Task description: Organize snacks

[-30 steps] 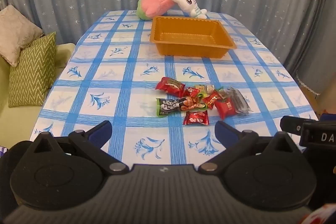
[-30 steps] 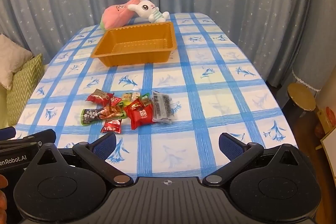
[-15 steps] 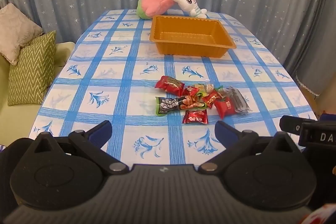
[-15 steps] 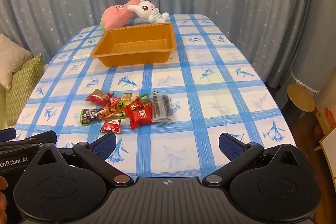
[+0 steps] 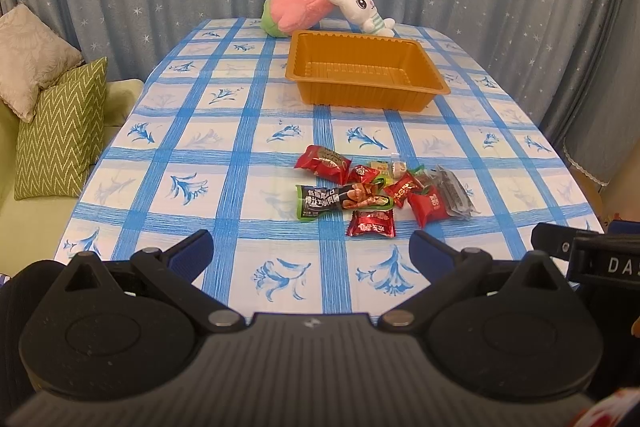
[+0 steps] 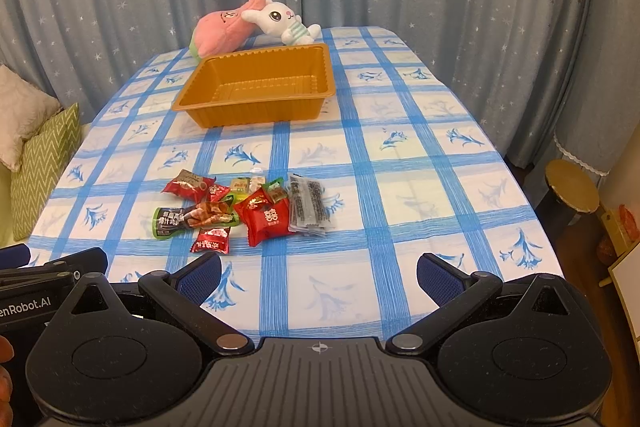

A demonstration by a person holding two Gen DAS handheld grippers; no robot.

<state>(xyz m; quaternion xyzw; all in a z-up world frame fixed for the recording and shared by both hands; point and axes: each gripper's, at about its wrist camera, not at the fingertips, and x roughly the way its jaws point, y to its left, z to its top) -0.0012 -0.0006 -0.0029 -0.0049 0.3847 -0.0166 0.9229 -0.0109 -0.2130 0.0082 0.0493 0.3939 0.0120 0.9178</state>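
- A desk (image 5: pixel 224 163) covered in a blue-checked floral cloth fills both views.
- A loose pile of snack packets (image 5: pixel 380 189) (image 6: pixel 248 209) lies near the middle of the desk, toward 12 o'clock from both grippers.
- An empty orange tray (image 5: pixel 366 95) (image 6: pixel 256 115) sits beyond the pile, well apart from it.
- Two plush toys (image 5: pixel 320 9) rest at the far edge, just behind the tray.
- The left gripper (image 5: pixel 311 253) hovers at the near edge, jaws spread, holding nothing.
- The right gripper (image 6: pixel 319 273) hovers likewise, jaws spread and empty.
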